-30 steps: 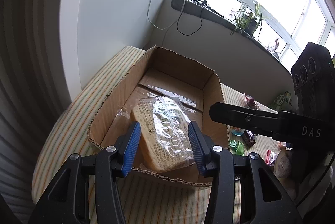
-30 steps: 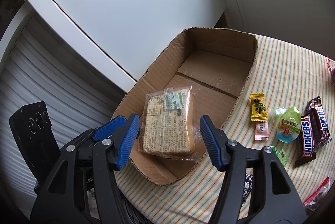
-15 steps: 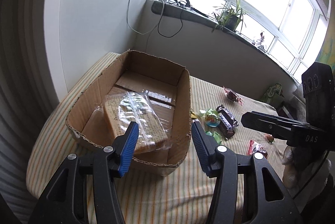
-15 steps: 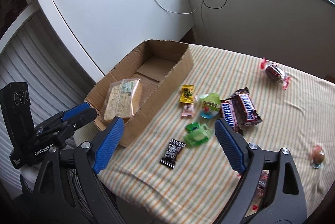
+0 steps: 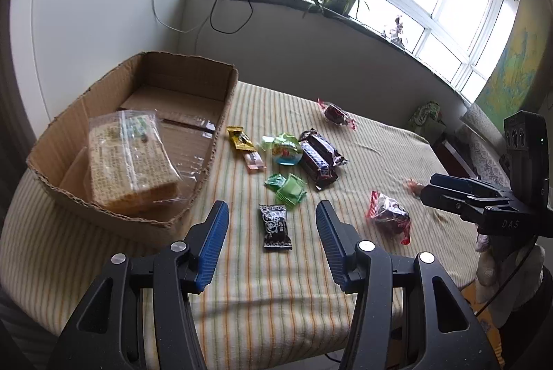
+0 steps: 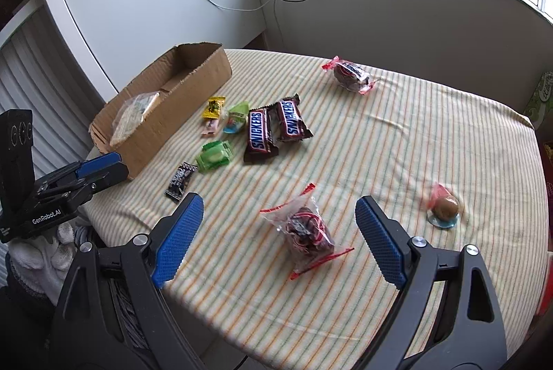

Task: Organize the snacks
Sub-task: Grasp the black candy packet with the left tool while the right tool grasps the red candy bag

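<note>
Only rightward: round brown sweet (image 6: 446,208)

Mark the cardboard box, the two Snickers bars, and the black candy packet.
cardboard box (image 5: 226,93): left wrist view, bare right wall.
Snickers bars (image 6: 260,135): right wrist view, logo of the left bar.
black candy packet (image 5: 275,226): left wrist view, wrapper middle.

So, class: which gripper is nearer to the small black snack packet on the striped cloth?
Left. The left gripper frames the black packet between its open fingers; the right gripper sits off toward the red-edged bag.
</note>
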Demonstrator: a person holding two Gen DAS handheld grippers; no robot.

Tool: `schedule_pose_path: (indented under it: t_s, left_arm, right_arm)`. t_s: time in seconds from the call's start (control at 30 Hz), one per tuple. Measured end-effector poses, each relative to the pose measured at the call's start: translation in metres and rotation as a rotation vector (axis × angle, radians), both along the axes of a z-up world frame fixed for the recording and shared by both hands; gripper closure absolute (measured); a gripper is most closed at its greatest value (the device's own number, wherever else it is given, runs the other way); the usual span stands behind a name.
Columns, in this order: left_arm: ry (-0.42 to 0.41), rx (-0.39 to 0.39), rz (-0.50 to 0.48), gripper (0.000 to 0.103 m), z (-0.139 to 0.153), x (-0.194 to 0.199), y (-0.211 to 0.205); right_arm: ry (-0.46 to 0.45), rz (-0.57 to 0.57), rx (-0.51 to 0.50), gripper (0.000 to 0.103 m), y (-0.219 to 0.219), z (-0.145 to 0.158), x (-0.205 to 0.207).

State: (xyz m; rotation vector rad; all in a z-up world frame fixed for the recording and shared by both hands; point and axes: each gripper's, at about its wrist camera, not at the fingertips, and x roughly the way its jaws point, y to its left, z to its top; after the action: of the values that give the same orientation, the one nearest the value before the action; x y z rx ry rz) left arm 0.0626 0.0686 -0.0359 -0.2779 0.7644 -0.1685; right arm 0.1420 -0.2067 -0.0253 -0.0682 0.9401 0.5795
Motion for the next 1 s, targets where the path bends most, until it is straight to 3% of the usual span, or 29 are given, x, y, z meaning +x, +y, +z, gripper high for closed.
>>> schedule_pose_path:
  t_s: [0.3, 0.4, 0.63, 0.77, 1.0]
  left_arm:
    - [0.065, 0.066, -0.030, 0.051, -0.025, 0.010, -0.030]
    - [0.090, 0.075, -0.029, 0.052, -0.032, 0.018, -0.033]
    - [0.119, 0.135, -0.027, 0.063, -0.043, 0.032, -0.042]
    - [0.129, 0.177, -0.029, 0.065, -0.048, 0.035, -0.047]
    - [0.140, 0.199, -0.027, 0.077, -0.055, 0.042, -0.050]
  right_arm:
    - [-0.001, 0.026, -0.042, 0.011, -0.001, -0.023, 0.001]
    - [0.000, 0.042, -0.055, 0.017, 0.000, -0.027, 0.002]
    - [-0.001, 0.078, -0.100, 0.026, 0.008, -0.039, 0.005]
    - [-0.002, 0.098, -0.134, 0.032, 0.016, -0.047, 0.003]
    - [0.022, 0.102, -0.172, 0.046, 0.024, -0.062, 0.006]
